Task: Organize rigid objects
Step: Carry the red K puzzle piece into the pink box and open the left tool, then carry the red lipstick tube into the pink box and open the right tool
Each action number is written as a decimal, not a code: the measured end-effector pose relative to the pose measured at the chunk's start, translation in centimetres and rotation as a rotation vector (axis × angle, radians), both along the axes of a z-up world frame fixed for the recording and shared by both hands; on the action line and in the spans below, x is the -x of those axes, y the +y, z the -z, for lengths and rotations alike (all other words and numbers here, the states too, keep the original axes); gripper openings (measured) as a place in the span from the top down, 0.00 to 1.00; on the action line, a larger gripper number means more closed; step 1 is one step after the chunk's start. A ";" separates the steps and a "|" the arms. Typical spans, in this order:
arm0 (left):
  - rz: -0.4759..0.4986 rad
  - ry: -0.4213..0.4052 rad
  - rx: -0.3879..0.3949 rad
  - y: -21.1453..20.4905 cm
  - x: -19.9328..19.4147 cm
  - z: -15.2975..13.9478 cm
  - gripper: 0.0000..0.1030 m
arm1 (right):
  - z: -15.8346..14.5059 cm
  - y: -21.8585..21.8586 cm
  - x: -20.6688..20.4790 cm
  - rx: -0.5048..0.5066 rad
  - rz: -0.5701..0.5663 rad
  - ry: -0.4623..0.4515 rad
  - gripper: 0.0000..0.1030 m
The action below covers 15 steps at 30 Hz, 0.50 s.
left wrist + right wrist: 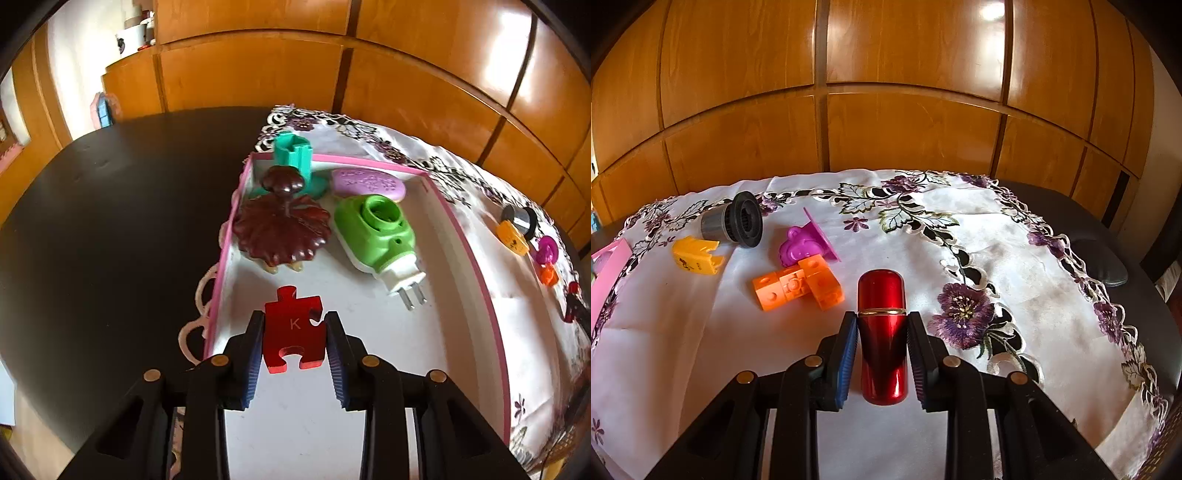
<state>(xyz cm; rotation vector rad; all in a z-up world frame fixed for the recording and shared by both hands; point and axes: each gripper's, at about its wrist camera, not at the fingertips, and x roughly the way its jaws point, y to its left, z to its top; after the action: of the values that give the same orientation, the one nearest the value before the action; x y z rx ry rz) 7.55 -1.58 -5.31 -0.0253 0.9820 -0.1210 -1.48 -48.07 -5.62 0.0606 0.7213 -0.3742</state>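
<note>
Over pink-rimmed box (495,332), left gripper (295,325) clamping red puzzle piece (293,328), right gripper (882,325) clamping red bottle (882,332)

red puzzle piece (294,328) | white letter "K"

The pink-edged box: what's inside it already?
Inside the pink-edged box lie a dark brown scalloped lid, a teal piece, a lilac oval case and a green plug-in device. Whatever lies beneath the lid is hidden.
</note>
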 end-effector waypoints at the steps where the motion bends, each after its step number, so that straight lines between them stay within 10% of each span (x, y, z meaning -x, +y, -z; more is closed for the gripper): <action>1: -0.005 -0.004 0.002 0.2 -0.1 0.0 0.67 | 0.0 0.0 -0.1 0.001 -0.003 0.007 0.75; 15: -0.041 -0.111 0.067 0.6 3.7 -1.9 0.27 | -2.3 6.7 0.1 -0.115 -0.158 0.017 0.75</action>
<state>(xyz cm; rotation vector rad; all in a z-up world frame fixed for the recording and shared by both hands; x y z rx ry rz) 3.81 -1.00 -3.44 -0.0990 0.8660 -0.1167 -1.59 -41.39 -3.31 0.1081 0.7591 -0.1827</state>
